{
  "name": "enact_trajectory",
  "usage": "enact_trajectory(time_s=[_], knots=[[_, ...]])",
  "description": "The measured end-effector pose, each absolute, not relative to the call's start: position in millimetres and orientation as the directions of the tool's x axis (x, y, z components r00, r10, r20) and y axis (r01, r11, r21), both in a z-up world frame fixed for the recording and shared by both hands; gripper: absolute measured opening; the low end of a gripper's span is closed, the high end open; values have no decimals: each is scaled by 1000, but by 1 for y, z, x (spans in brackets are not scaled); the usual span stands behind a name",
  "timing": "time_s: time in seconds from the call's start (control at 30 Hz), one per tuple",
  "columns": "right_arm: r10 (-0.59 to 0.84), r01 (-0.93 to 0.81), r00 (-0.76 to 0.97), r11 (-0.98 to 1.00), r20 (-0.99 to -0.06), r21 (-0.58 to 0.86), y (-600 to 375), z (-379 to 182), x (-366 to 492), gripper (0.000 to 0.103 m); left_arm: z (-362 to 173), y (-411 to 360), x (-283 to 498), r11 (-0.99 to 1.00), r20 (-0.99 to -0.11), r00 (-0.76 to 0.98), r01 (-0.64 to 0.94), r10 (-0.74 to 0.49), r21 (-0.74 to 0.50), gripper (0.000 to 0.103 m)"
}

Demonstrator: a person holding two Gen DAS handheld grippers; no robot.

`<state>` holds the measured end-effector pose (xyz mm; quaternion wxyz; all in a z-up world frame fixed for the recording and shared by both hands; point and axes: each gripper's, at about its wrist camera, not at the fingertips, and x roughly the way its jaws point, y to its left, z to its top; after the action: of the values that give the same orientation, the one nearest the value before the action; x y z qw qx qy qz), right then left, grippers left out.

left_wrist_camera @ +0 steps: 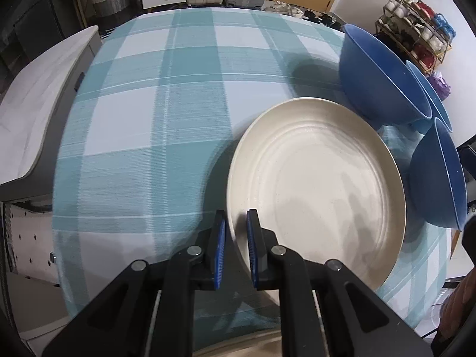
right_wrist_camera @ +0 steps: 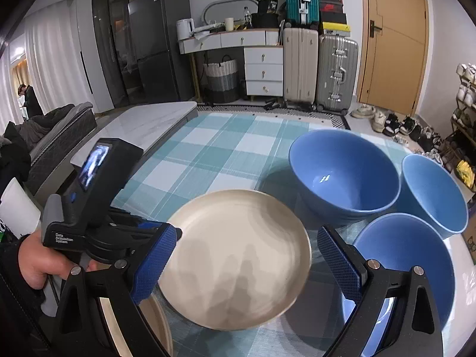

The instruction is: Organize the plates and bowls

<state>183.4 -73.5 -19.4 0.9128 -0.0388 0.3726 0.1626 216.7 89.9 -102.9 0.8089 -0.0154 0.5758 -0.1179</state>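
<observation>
The cream plate serves as the landmark. To its left, the checked teal-and-white tablecloth lies bare all the way to the table's left edge, giving broad open room on that side; beyond that edge stands a pale marble-topped counter. The cloth is also bare behind the plate, up to the far table edge.

The left gripper pinches the plate's left rim: one blue pad sits outside the rim, the other inside on the plate's face, the jaws drawn narrow on the thin edge. In the right wrist view the plate appears tilted, its left rim at the left gripper, which a hand holds by the handle. Below the plate's near-left edge, a curved rim of a second cream plate shows, mostly hidden.

The right gripper stands wide, its two blue pads flanking the plate on either side with nothing between them pressed; whether it hovers above the plate or level with it is hard to tell.

To the plate's right the room is tight. Three blue bowls crowd there: a large bowl behind and right, a far-right bowl just beside it, and a near bowl close to the right gripper's right finger. The table's right edge runs just past them.
</observation>
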Motion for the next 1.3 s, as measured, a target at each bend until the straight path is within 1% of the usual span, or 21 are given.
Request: enact_trajectory(time_s=[0.2, 0.27, 0.4, 0.5, 0.6, 0.67, 0.8, 0.87, 1.0, 1.1, 1.13, 1.3], knots=[[276, -317, 633, 945, -724, 83, -66, -26, 196, 93, -104, 108, 216, 976, -926, 318, 143, -201, -162, 11], [267, -324, 628, 944, -731, 67, -59, -27, 201, 89, -104, 113, 215, 977, -926, 321, 135, -200, -165, 11], [246, -316, 592, 947, -767, 59, -51, -37, 213, 86, -104, 120, 215, 980, -926, 326, 122, -189, -157, 13], [225, -294, 572, 954, -789, 59, -50, -48, 221, 77, -104, 126, 215, 983, -927, 332, 106, -177, -150, 13], [209, -269, 557, 961, -804, 64, -53, -59, 226, 75, -104, 131, 214, 983, -925, 334, 102, -180, -154, 13], [199, -259, 542, 964, -817, 63, -53, -68, 229, 69, -104, 134, 214, 983, -925, 336, 98, -178, -154, 13], [155, -244, 514, 969, -843, 29, -52, -86, 238, 62, -104, 138, 212, 982, -923, 337, 93, -184, -162, 14], [137, -241, 506, 970, -852, 13, -49, -94, 242, 54, -104, 139, 212, 982, -922, 339, 92, -186, -164, 14], [121, -241, 471, 971, -874, 4, -46, -109, 248, 46, -104, 138, 212, 982, -922, 339, 96, -188, -165, 14], [139, -238, 437, 971, -889, 35, -48, -119, 252, 37, -104, 138, 212, 981, -921, 339, 96, -190, -167, 14], [154, -234, 422, 971, -894, 57, -49, -122, 254, 31, -104, 138, 212, 981, -921, 338, 96, -192, -169, 14], [195, -205, 415, 972, -888, 118, -56, -125, 256, 23, -106, 136, 211, 980, -925, 324, 103, -196, -171, 13]])
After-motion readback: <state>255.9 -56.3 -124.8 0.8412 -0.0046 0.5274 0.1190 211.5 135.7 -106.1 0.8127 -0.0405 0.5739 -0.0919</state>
